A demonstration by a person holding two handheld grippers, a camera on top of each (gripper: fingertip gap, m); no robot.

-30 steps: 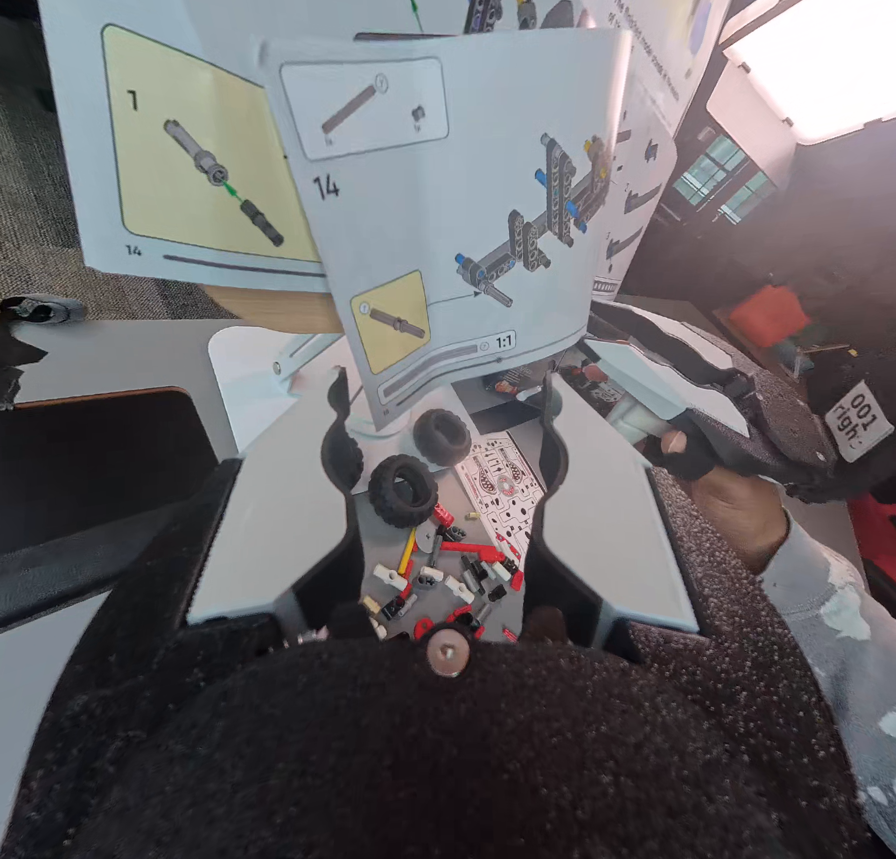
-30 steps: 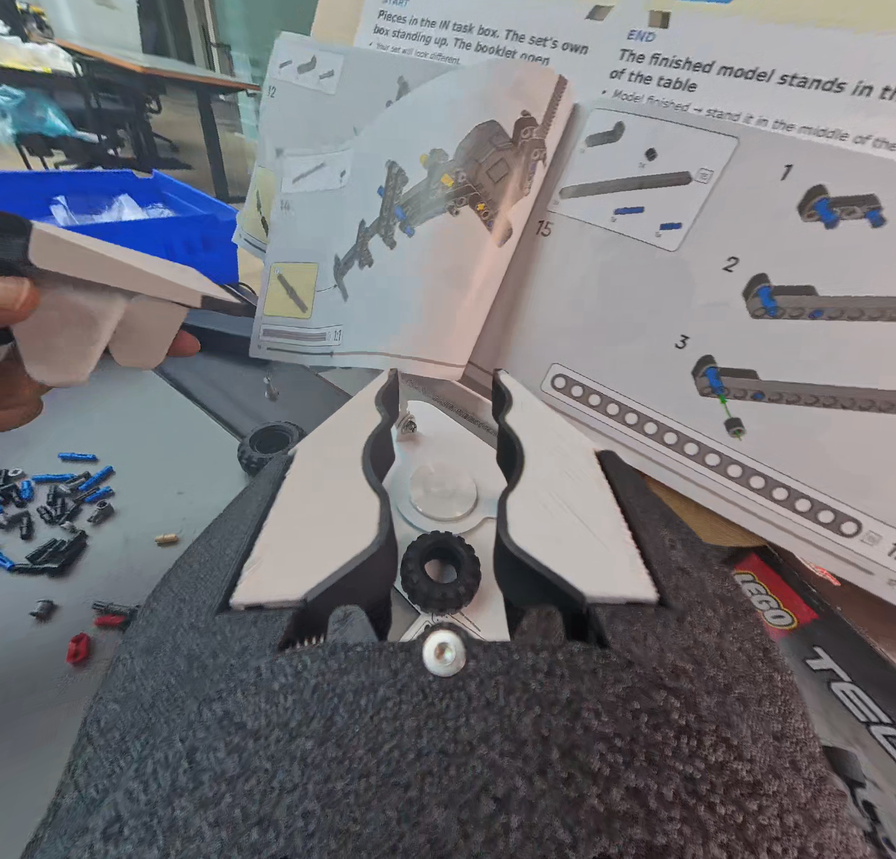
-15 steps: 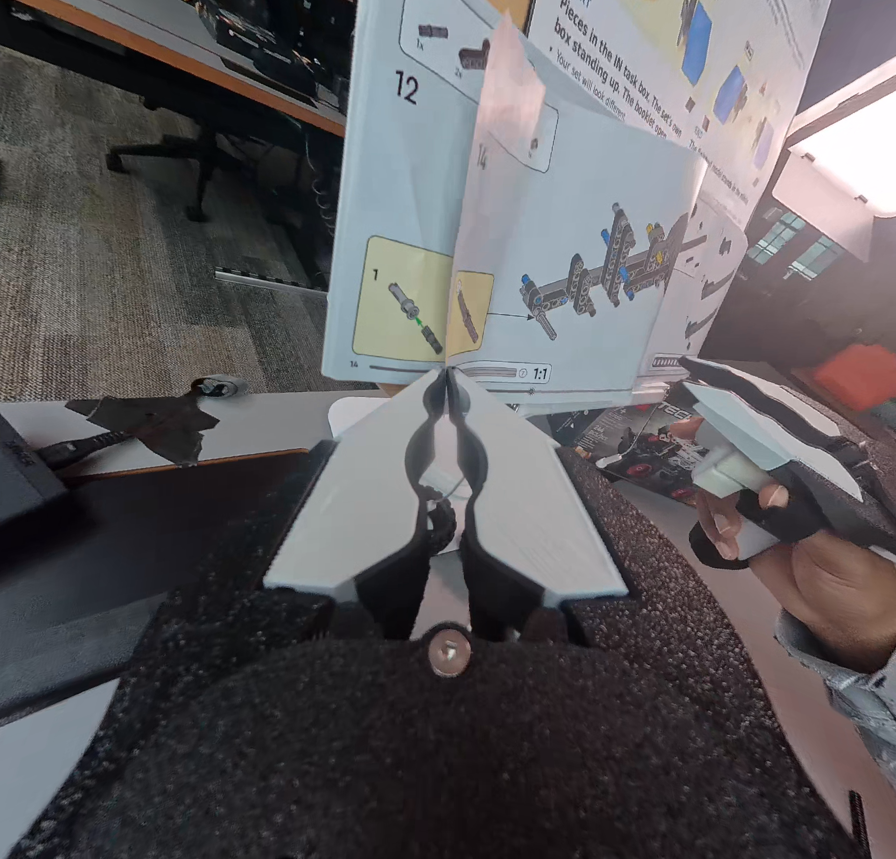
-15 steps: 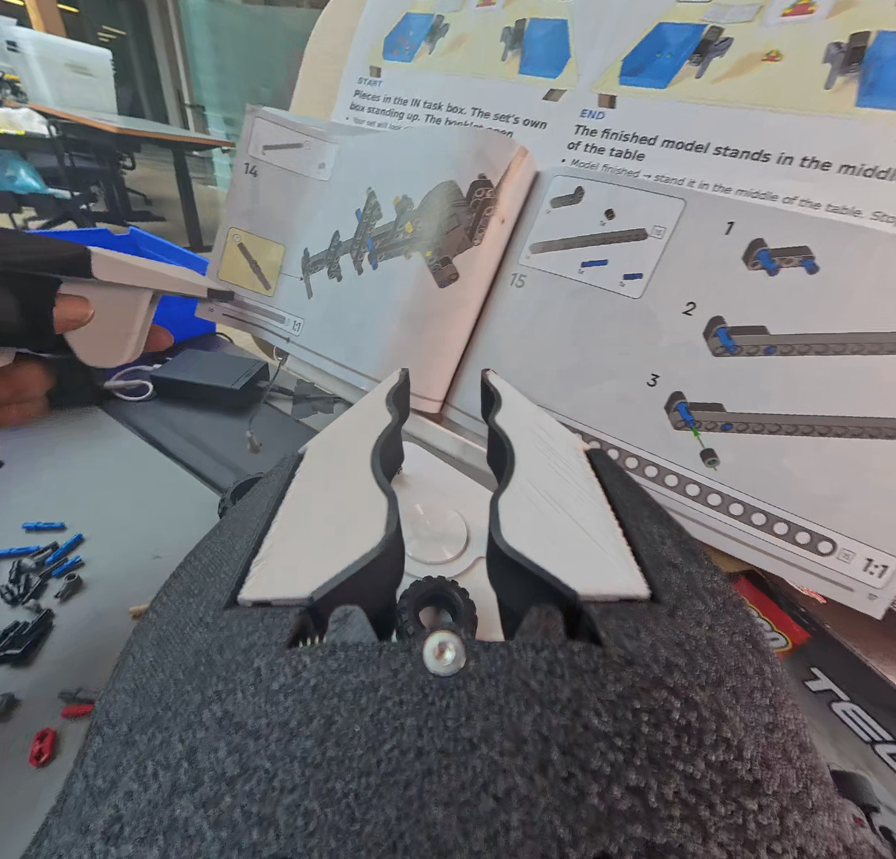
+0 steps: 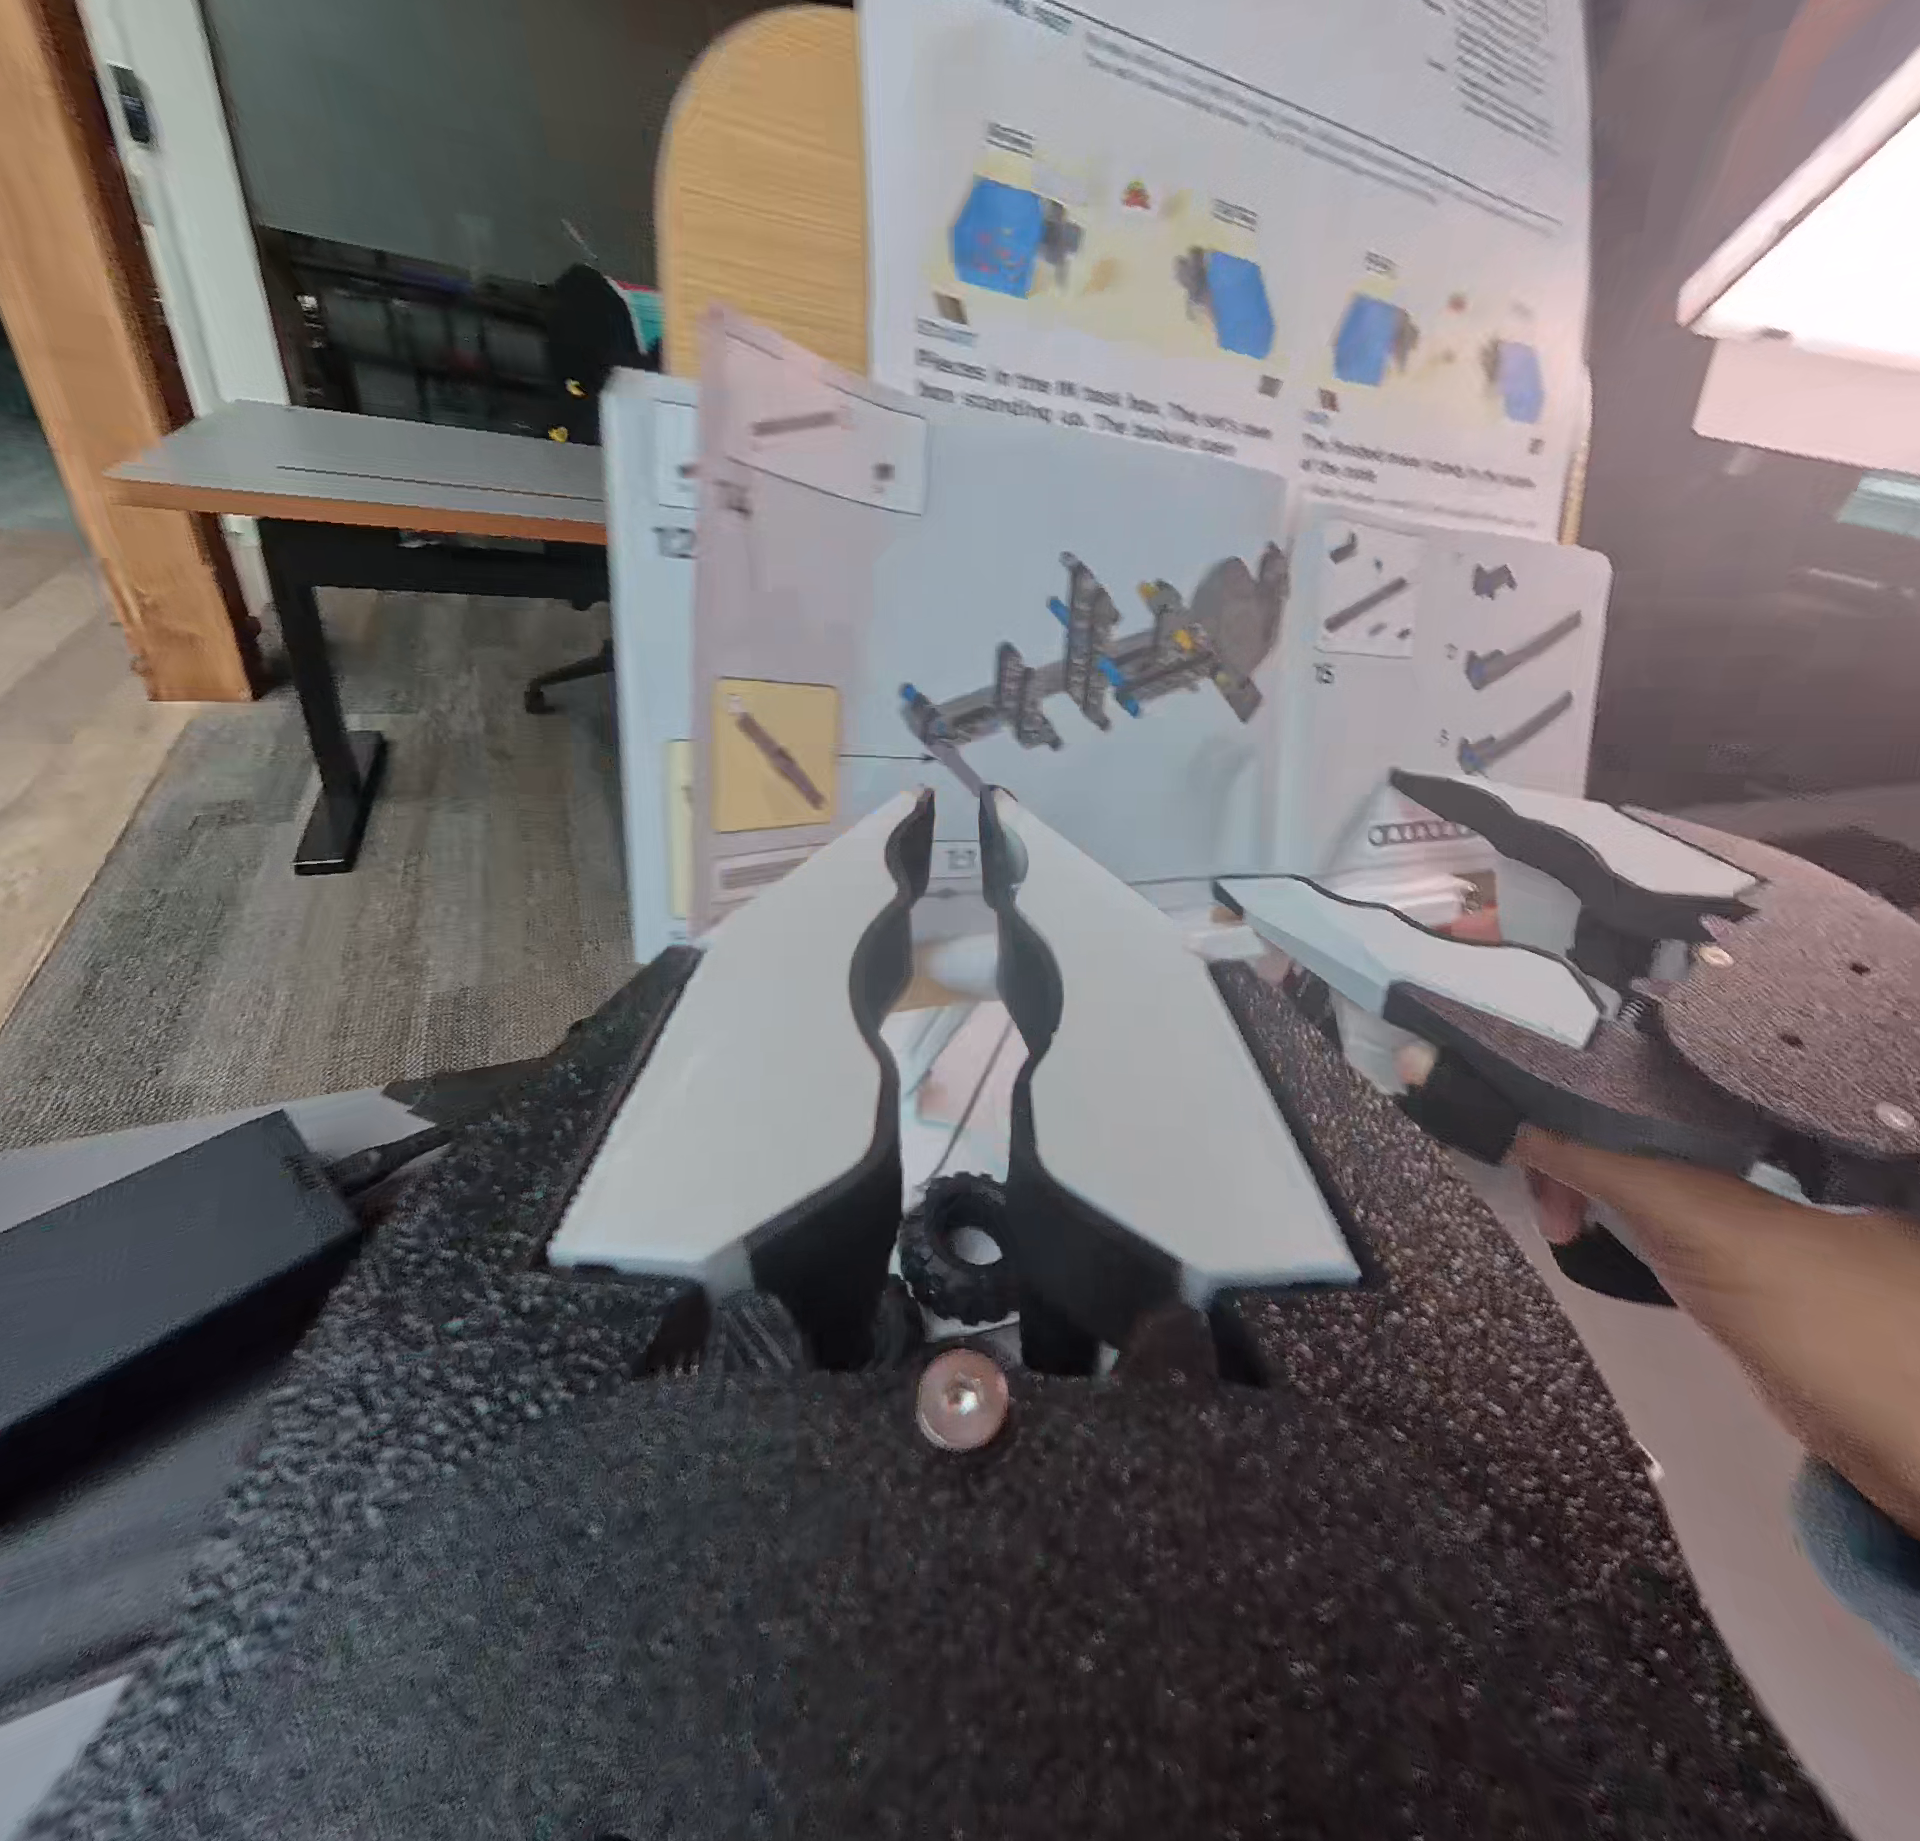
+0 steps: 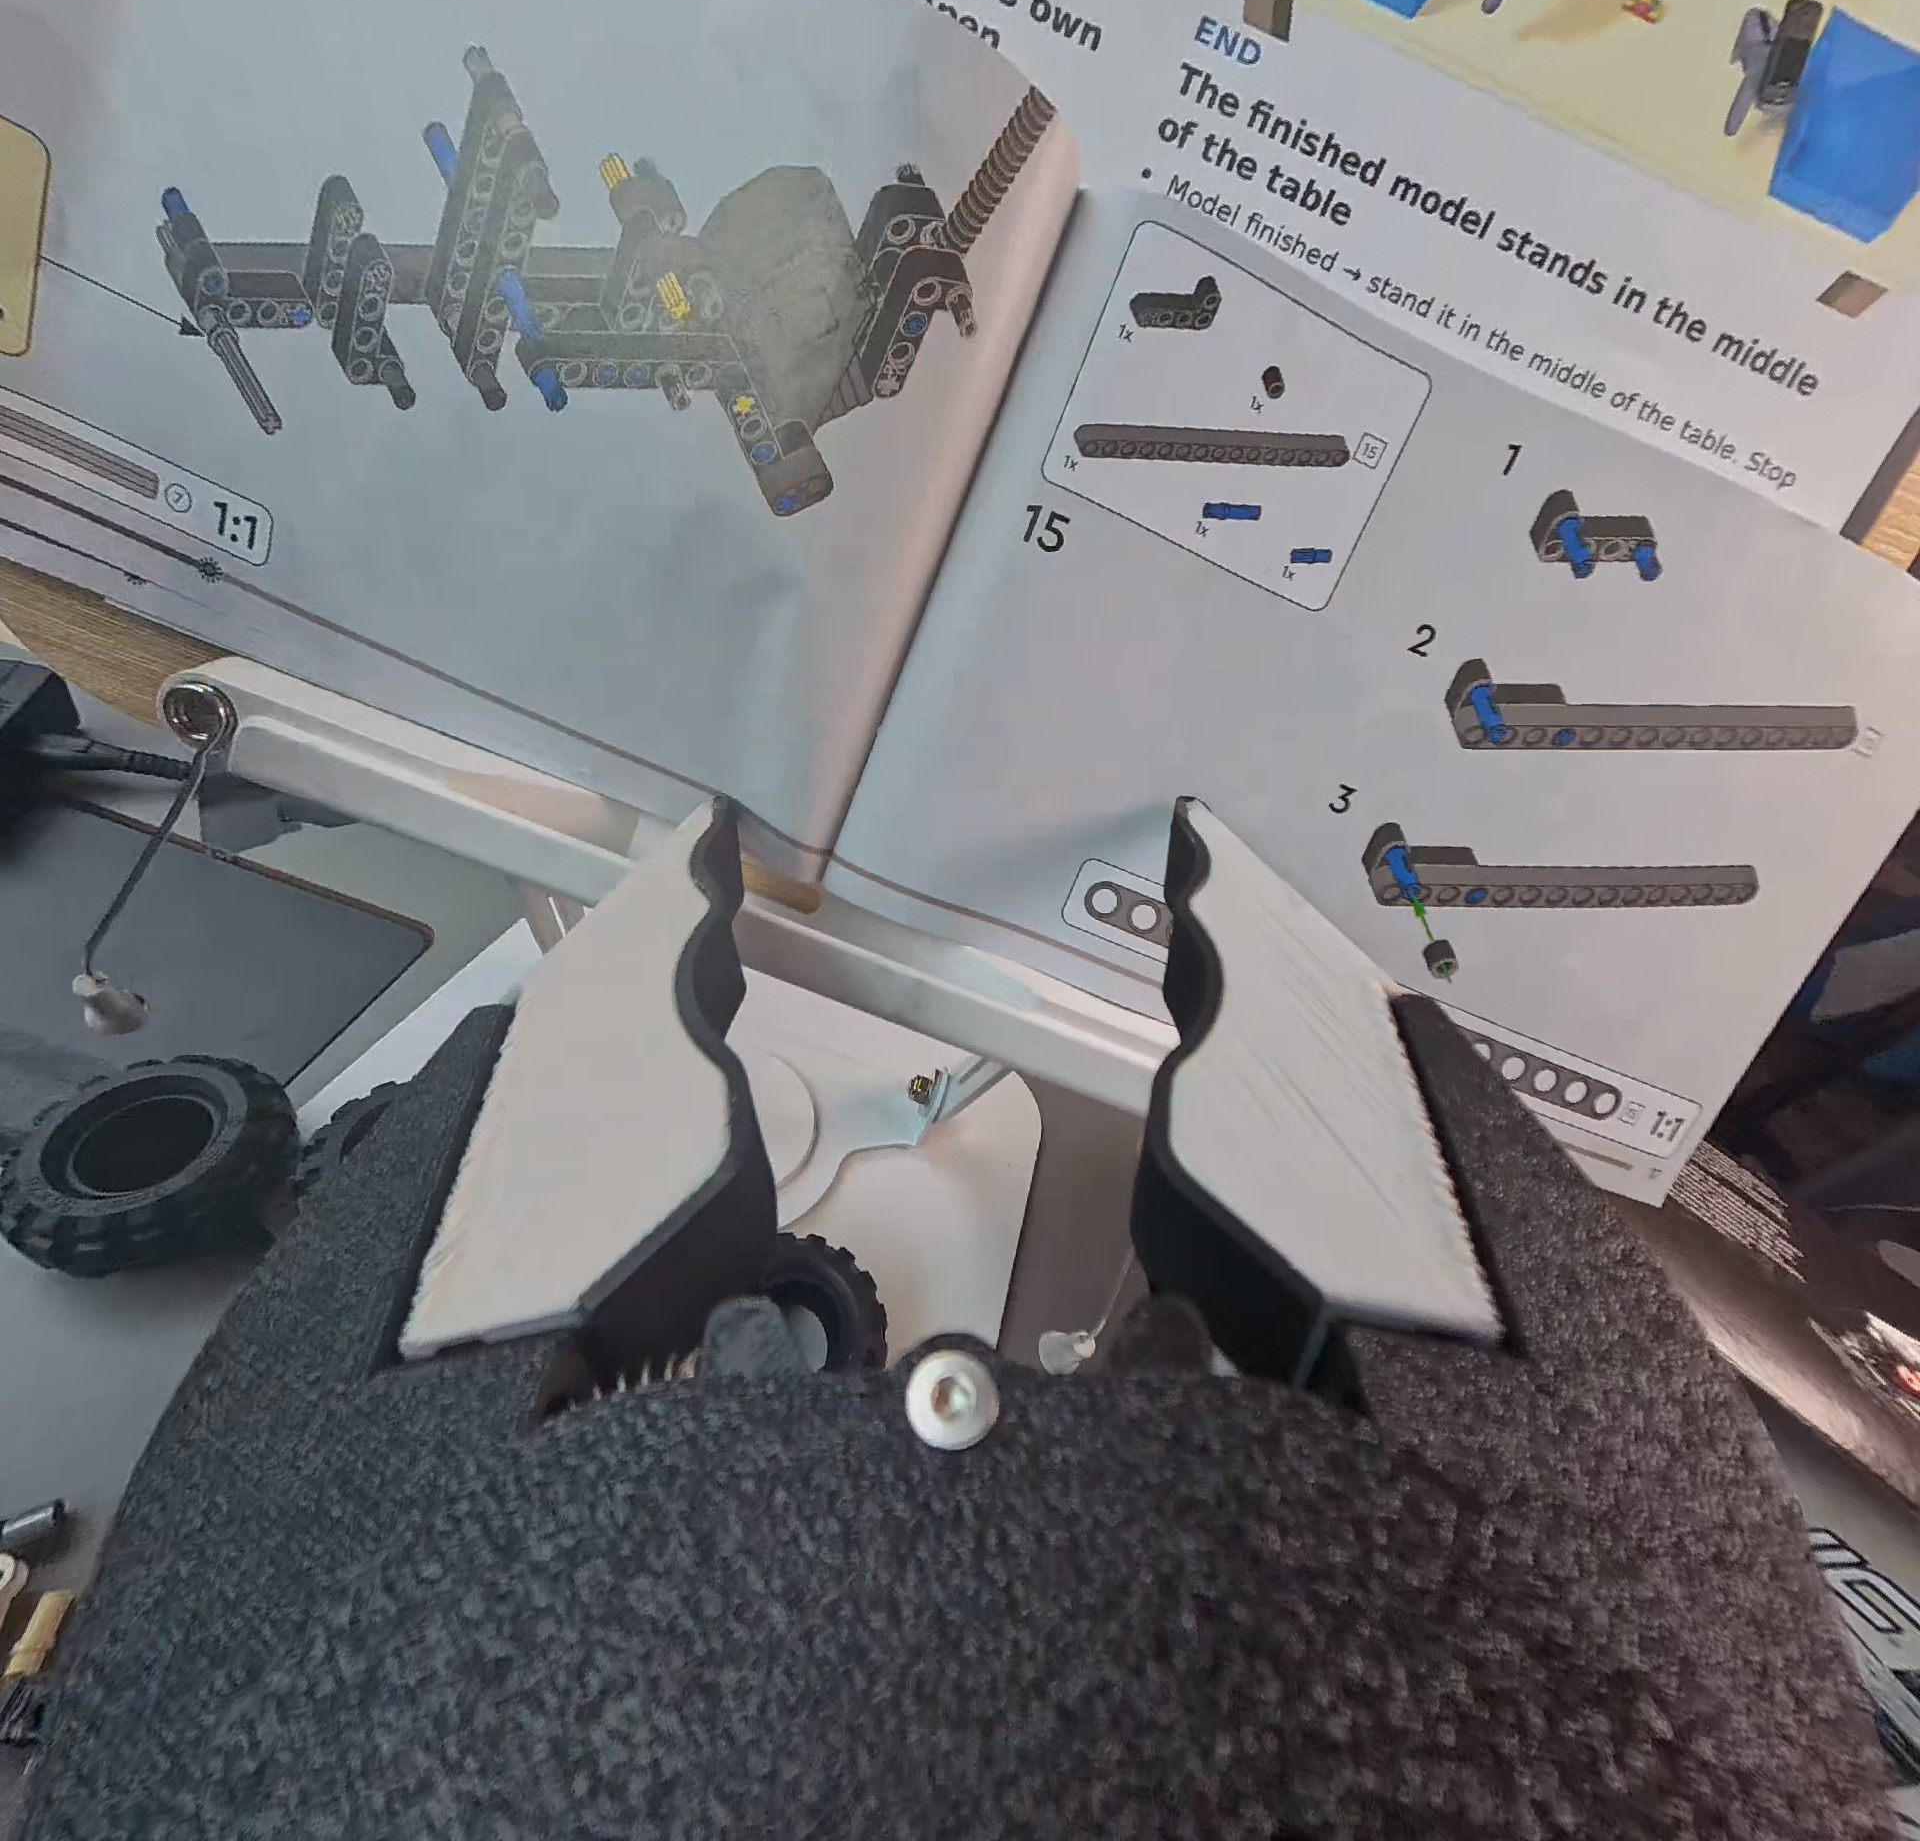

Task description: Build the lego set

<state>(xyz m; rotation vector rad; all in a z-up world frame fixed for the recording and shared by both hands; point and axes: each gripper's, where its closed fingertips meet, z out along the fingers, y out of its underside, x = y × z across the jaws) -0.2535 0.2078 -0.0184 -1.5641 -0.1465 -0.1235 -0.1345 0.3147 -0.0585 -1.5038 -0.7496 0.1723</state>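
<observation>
Behind both grippers stands a printed instruction booklet (image 6: 644, 544).

White-faced fingers (image 6: 582, 1147), black speckled bodies (silver screw), grey sleeve (image 5: 1860, 1552)

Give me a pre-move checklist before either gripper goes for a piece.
1. Instruction booklet open and resting on its white stand: ok.
2. Left gripper empty: ok, fingertips narrowly apart with nothing between them.
3. Right gripper empty: ok, jaws wide apart.
4. Black tyre reachable on the table: ok, it lies free at the left of the right wrist view.
5. Parts for the next step in view: not ok, neither view shows the small pieces clearly.
6. Left wrist view sharp: not ok, blurred.
</observation>
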